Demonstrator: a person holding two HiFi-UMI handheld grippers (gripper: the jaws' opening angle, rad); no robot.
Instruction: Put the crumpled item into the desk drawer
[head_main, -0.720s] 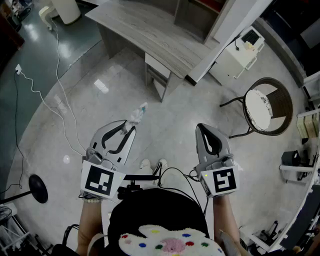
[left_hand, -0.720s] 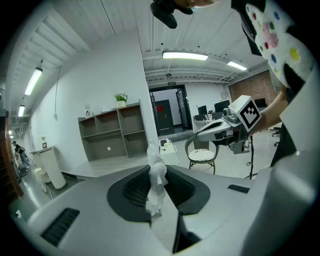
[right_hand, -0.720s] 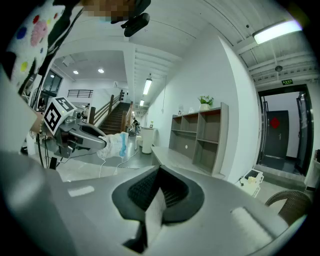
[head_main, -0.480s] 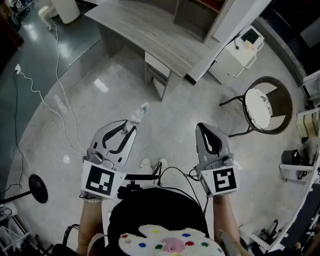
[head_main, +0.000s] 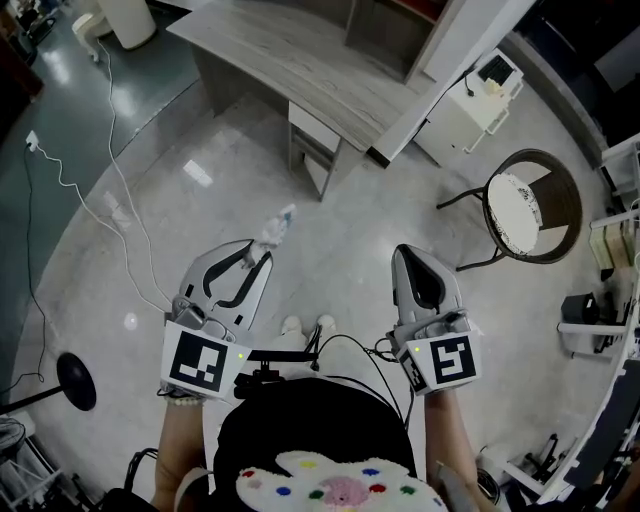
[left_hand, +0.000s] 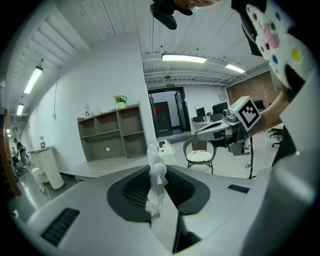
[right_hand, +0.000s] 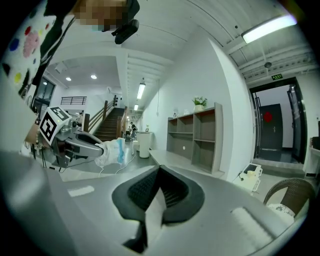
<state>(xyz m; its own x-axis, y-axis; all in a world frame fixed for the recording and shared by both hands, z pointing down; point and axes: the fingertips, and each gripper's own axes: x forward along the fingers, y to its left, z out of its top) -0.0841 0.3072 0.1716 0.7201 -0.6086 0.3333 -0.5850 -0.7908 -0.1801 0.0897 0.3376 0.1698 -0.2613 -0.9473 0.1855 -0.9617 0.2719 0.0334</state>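
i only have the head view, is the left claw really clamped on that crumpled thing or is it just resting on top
Observer: Clamped. In the left gripper view the left claw pinches the crumpled item between its pads.
Operator: and the right claw, anything in it
Observer: Nothing. The right gripper view shows the right claw shut, pads together and empty.
Operator: how is the item sitting in the grip
Observer: In the left gripper view part of it sticks up past the tips and a tail hangs down between the pads.
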